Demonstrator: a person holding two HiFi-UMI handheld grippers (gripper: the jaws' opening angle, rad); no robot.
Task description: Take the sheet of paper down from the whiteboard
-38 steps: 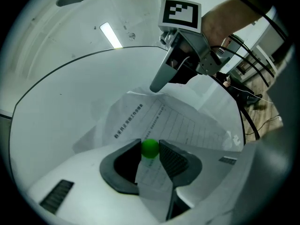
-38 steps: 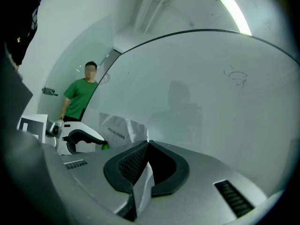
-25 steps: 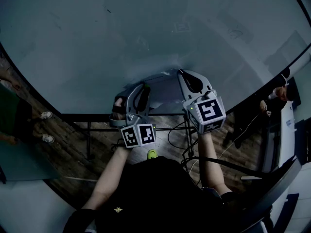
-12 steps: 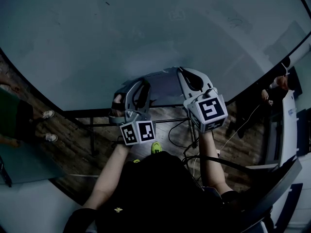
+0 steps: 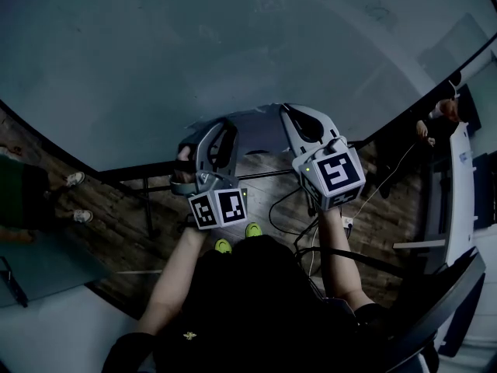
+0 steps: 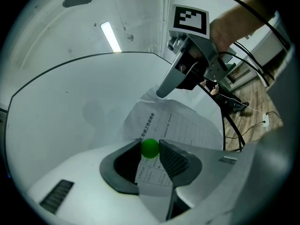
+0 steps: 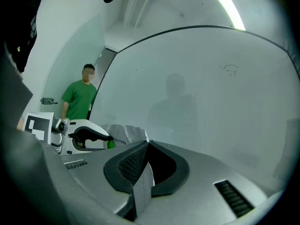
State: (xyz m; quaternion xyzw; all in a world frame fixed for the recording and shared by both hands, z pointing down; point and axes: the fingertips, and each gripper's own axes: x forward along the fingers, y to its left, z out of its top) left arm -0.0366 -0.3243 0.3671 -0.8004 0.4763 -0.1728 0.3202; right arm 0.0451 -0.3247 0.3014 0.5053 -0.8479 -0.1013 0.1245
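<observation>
Sheet of paper: strung between my two claws at mid-frame in the head view, over the whiteboard's lower edge.

Left claw stands partway closed, its pads pressing either side of a small green ball, with the sheet's lower end running between them. I take the ball for the magnet that pinned the sheet. Right claw is pinched nearly together on the opposite edge, where paper pokes out below its tips. The sheet looks crumpled, and I cannot tell whether any corner clings to the board. My plan is to draw both claws off the board together at one pace, never apart, or the paper tears. The ball is round and could squirt out, so no extra squeeze. The right claw should stay level so the thin edge does not slide free.
</observation>
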